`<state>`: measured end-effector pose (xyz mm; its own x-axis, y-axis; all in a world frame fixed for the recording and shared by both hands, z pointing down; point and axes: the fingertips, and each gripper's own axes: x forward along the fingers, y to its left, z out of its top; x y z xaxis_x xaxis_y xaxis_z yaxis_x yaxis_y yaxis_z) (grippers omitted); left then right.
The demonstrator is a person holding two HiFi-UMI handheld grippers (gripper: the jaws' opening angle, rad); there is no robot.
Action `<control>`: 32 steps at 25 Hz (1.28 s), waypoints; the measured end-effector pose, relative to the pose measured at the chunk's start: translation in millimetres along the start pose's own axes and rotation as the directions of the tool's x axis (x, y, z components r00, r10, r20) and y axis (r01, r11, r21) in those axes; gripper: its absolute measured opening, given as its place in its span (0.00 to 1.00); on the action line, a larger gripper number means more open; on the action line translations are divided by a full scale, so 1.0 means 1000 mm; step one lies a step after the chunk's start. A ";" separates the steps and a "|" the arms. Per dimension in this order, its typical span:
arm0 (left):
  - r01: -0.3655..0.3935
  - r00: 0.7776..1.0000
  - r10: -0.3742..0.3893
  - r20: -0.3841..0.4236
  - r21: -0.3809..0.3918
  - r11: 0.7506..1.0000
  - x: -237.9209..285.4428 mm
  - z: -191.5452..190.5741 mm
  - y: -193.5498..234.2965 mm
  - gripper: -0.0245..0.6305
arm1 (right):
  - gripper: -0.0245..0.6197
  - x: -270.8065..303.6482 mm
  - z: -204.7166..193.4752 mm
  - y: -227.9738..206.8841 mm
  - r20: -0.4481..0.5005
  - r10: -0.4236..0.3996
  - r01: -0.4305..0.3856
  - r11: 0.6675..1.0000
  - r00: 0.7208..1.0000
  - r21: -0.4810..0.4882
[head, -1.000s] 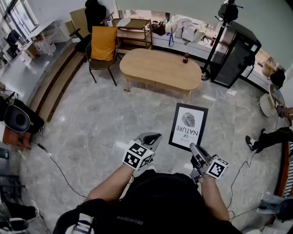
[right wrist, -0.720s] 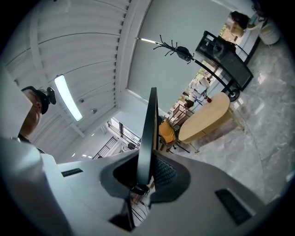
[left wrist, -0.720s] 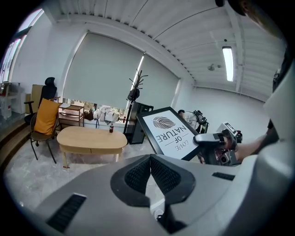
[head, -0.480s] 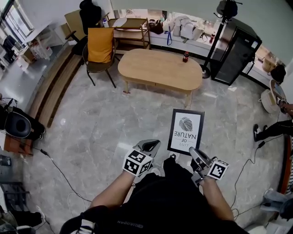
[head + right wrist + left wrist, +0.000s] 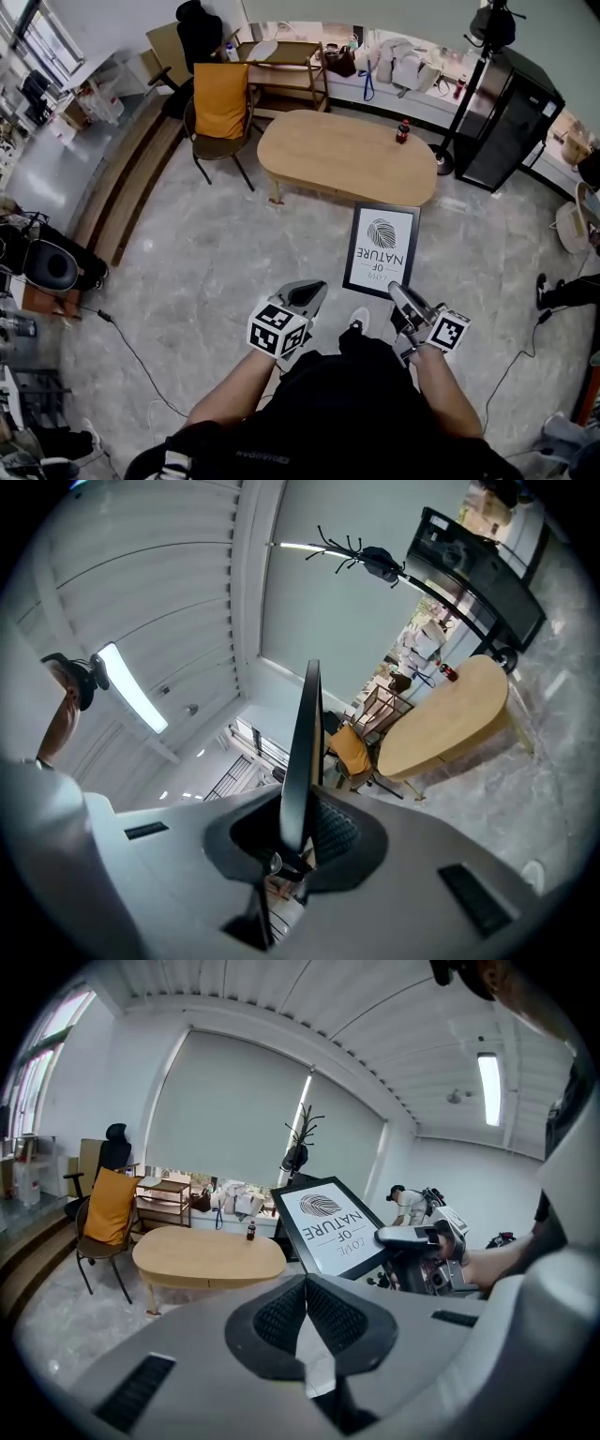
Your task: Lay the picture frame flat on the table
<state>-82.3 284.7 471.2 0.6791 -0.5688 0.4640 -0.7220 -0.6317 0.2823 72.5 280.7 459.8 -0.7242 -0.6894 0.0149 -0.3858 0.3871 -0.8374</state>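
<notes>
Frame [image 5: 381, 251] is being carried in the air, just short of the table [image 5: 347, 155]. The right gripper [image 5: 401, 298] is clamping its near right corner edge-on, probably so the frame can be tipped down flat once over the top. The left gripper [image 5: 305, 292] is riding along at the left, jaws together on nothing. Compared with a second ago, the table is sitting closer, its near edge almost meeting the frame's far edge.

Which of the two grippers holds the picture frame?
The right gripper, shut on the near edge of the picture frame; the left gripper is shut and empty.
</notes>
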 end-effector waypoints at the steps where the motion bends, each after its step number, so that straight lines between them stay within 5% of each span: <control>1: -0.006 1.000 0.007 0.009 -0.021 1.000 0.009 0.012 0.009 0.04 | 0.10 0.011 0.012 -0.003 -0.004 0.017 -0.017 1.000 1.000 -0.002; 4: -0.011 0.999 0.014 0.047 -0.065 0.998 0.041 0.051 0.029 0.04 | 0.10 0.035 0.052 -0.017 -0.019 0.050 -0.050 0.999 0.999 -0.014; 11: -0.029 0.997 0.029 0.076 -0.006 1.000 0.095 0.089 0.059 0.04 | 0.10 0.069 0.106 -0.060 -0.020 0.061 -0.062 0.997 0.998 -0.052; 18: -0.035 0.999 0.035 -0.039 0.007 0.999 0.147 0.111 0.083 0.04 | 0.10 0.106 0.153 -0.088 -0.009 0.097 -0.096 0.995 0.995 0.021; 24: 0.010 0.996 -0.010 -0.087 -0.007 1.000 0.191 0.125 0.129 0.04 | 0.10 0.137 0.170 -0.128 0.010 0.000 0.000 0.999 1.000 0.035; 32: 0.151 0.984 -0.141 -0.108 0.094 0.984 0.257 0.192 0.220 0.04 | 0.10 0.215 0.207 -0.156 0.080 -0.114 0.111 0.993 0.990 0.044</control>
<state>-40.8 -101.5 490.9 0.7555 -0.4141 0.5076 -0.5955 -0.7571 0.2686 96.0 -54.8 480.7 -0.6274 -0.7759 0.0662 -0.4382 0.2815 -0.8537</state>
